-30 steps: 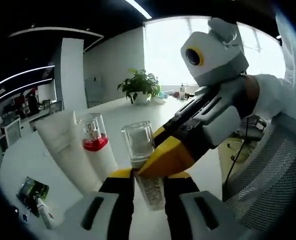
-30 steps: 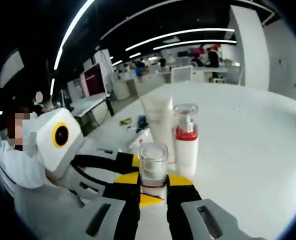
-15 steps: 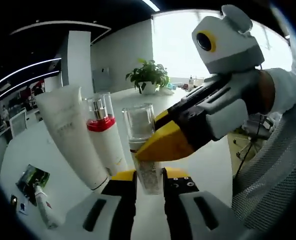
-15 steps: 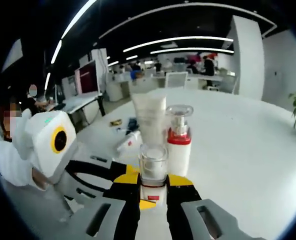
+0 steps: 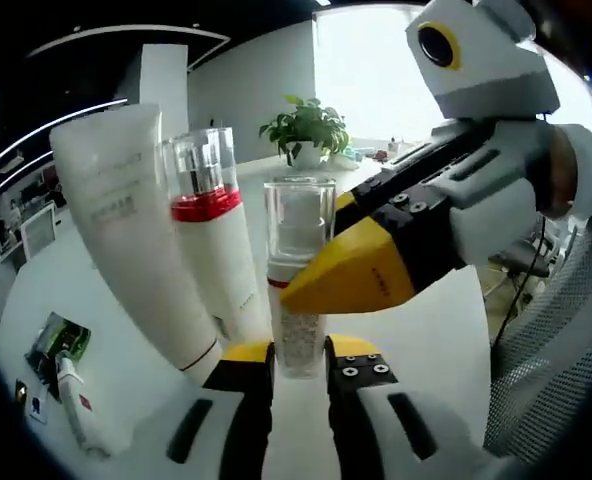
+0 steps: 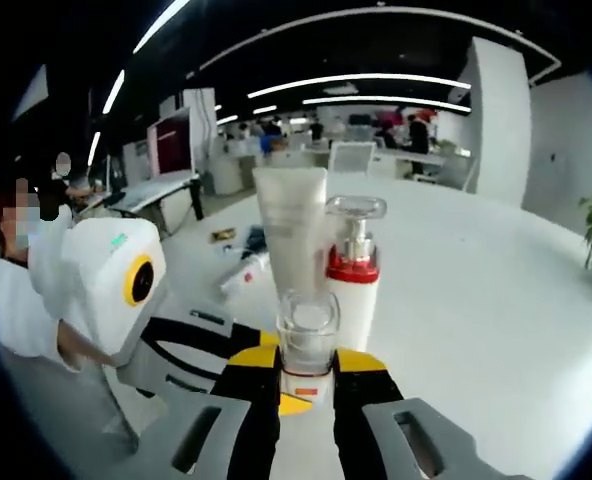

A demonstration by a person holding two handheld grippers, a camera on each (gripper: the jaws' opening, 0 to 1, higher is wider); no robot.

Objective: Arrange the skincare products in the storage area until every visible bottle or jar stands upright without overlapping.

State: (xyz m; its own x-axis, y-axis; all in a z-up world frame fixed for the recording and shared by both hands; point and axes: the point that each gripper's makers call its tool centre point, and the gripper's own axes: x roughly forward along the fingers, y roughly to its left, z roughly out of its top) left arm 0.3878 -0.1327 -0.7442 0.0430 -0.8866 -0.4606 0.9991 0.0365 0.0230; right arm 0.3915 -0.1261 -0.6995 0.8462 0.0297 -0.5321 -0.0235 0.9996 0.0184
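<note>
A small bottle with a clear cap and a red band [image 5: 298, 290] stands upright over the white table [image 5: 426, 330]. My left gripper [image 5: 298, 352] is shut on its lower body. My right gripper [image 5: 348, 278] comes in from the right, its yellow jaw against the band. In the right gripper view the same bottle [image 6: 307, 335] sits between the jaws of my right gripper [image 6: 307, 362], which is shut on it, and the left gripper [image 6: 204, 338] reaches in from the left. Just behind stand a white tube [image 5: 126, 230] [image 6: 291, 235] and a red-collared white pump bottle [image 5: 214, 240] [image 6: 354, 275], both upright.
A green packet [image 5: 54, 340] and a small lying tube [image 5: 76, 400] rest on the table at the left. A potted plant [image 5: 309, 130] stands far back. A mesh chair [image 5: 561, 350] is beside the table edge. Small clutter [image 6: 246, 262] lies behind the tube.
My left jaws have closed onto the bottle's lower body. Both views have drawn nearer to the tube and pump bottle, which look larger now.
</note>
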